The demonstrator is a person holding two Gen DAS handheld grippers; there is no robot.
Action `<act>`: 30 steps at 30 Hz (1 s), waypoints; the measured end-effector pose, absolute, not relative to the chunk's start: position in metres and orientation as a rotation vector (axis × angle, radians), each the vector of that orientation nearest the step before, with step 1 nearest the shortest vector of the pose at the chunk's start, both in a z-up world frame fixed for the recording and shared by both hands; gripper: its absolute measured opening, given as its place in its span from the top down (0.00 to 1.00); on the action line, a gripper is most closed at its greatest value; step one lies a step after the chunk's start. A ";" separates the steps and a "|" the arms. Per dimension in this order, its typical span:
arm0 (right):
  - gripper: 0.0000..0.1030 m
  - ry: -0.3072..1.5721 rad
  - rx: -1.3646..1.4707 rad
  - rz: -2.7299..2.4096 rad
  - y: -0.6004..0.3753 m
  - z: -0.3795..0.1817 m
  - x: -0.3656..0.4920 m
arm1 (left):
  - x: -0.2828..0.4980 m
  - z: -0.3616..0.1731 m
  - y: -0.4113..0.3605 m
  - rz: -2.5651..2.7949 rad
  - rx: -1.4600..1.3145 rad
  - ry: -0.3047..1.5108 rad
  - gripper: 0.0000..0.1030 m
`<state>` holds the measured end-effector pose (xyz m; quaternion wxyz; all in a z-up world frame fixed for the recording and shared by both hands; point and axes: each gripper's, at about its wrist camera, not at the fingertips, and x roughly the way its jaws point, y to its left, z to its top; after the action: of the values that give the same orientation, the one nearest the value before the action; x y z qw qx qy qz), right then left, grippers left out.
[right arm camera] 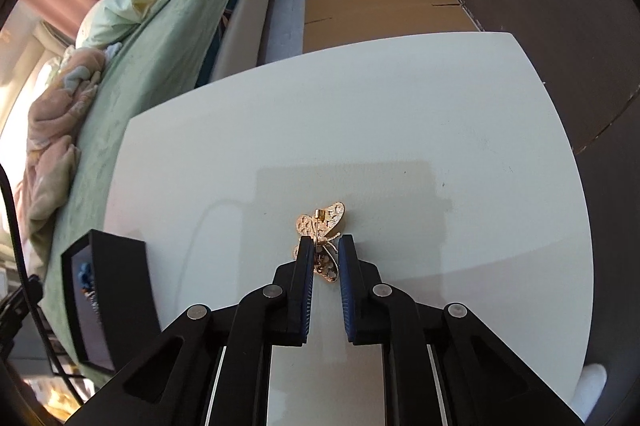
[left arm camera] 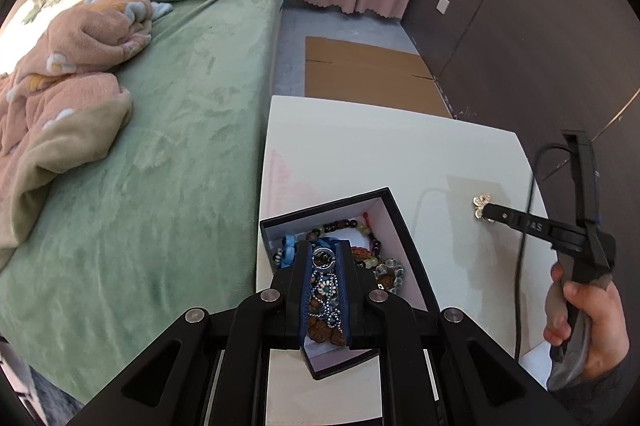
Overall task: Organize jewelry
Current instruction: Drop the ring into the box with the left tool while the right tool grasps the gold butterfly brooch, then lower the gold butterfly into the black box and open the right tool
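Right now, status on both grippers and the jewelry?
Left gripper shut on beaded piece over jewelry box. Right gripper shut on gold butterfly brooch on table. Nothing obstructing.

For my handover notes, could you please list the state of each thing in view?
Left hand-held gripper: shut on beaded piece, over the box.
Right hand-held gripper: shut on butterfly brooch.
Butterfly brooch: on white table.
Jewelry box: open, holding bracelets.
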<state>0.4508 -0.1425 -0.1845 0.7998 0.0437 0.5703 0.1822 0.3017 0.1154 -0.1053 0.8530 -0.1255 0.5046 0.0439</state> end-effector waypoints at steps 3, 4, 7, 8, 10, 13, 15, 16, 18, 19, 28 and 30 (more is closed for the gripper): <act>0.87 1.212 0.121 0.409 -0.148 -0.177 0.443 | 0.305 -0.109 0.113 0.069 -0.294 1.067 0.88; 0.87 1.205 0.130 0.416 -0.149 -0.173 0.439 | 0.306 -0.110 0.110 0.056 -0.305 1.071 0.88; 0.87 1.185 0.163 0.436 -0.151 -0.164 0.429 | 0.310 -0.114 0.106 0.054 -0.318 1.088 0.88; 0.87 1.176 0.178 0.448 -0.153 -0.159 0.423 | 0.311 -0.116 0.106 0.050 -0.330 1.096 0.87; 0.87 1.165 0.195 0.463 -0.152 -0.152 0.417 | 0.313 -0.123 0.109 0.029 -0.384 1.117 0.86; 0.87 1.141 0.213 0.494 -0.147 -0.140 0.408 | 0.311 -0.126 0.109 0.021 -0.418 1.122 0.55; 0.87 1.129 0.222 0.525 -0.140 -0.132 0.401 | 0.308 -0.123 0.111 0.025 -0.430 1.094 0.28; 0.87 1.126 0.224 0.535 -0.139 -0.130 0.399 | 0.305 -0.121 0.113 0.031 -0.434 1.074 0.28; 0.87 1.116 0.225 0.566 -0.129 -0.122 0.394 | 0.301 -0.118 0.117 0.038 -0.448 1.065 0.28; 0.87 1.112 0.224 0.581 -0.125 -0.119 0.391 | 0.298 -0.118 0.120 0.041 -0.456 1.063 0.28; 0.87 1.101 0.201 0.692 -0.076 -0.102 0.378 | 0.273 -0.110 0.144 0.088 -0.478 1.028 0.28; 0.87 1.104 0.192 0.709 -0.064 -0.101 0.376 | 0.268 -0.110 0.149 0.097 -0.483 1.022 0.28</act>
<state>0.3757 -0.0643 -0.1005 0.7881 0.0892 0.5125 0.3291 0.2678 0.1486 -0.1095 0.8434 -0.2285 0.4841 0.0457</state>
